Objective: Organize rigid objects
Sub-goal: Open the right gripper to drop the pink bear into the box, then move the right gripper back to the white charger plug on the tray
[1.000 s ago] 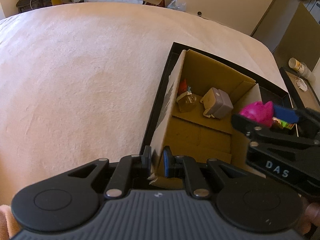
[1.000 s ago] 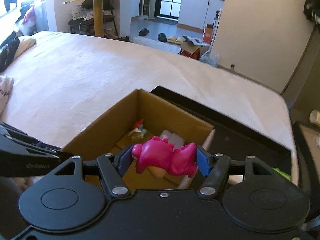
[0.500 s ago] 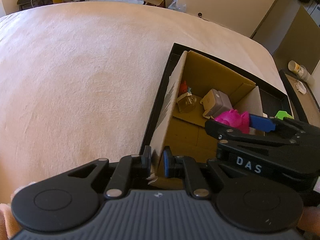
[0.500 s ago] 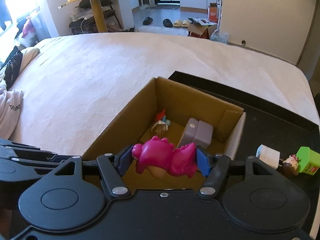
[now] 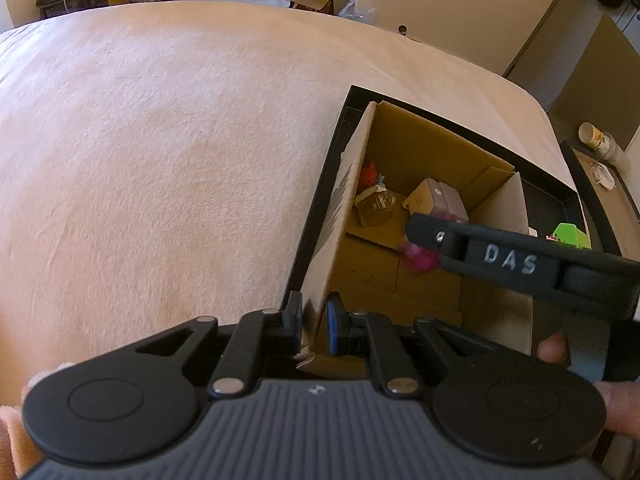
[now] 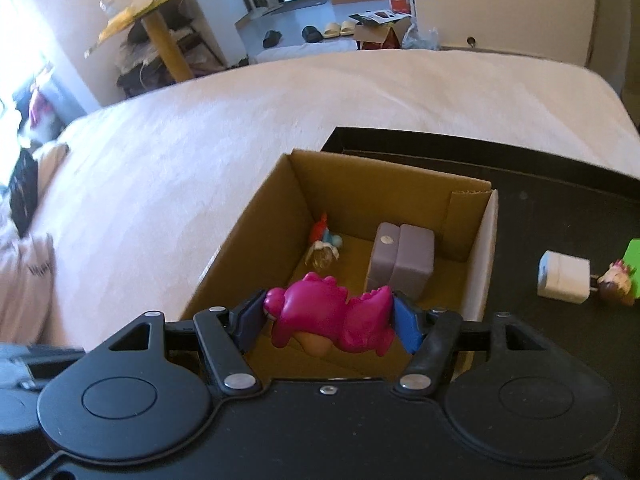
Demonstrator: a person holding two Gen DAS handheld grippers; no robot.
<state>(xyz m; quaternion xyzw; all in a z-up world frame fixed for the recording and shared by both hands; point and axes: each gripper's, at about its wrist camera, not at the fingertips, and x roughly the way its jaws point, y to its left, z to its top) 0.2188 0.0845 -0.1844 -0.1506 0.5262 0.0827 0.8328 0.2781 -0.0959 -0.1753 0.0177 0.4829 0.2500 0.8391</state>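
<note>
My right gripper is shut on a pink toy dinosaur and holds it over the near part of an open cardboard box. Inside the box lie a grey block and a small red and clear figure. My left gripper is shut on the box's near left wall. In the left wrist view the right gripper's black finger reaches across the box, with a bit of the pink toy dinosaur showing under it.
The box stands in a black tray on a bed with a pale pink cover. On the tray right of the box lie a white charger, a small doll and a green piece. A person's fingers show at the right.
The right gripper with the dinosaur has moved left and down over the box and rolled. The left gripper kept still on the box wall.
</note>
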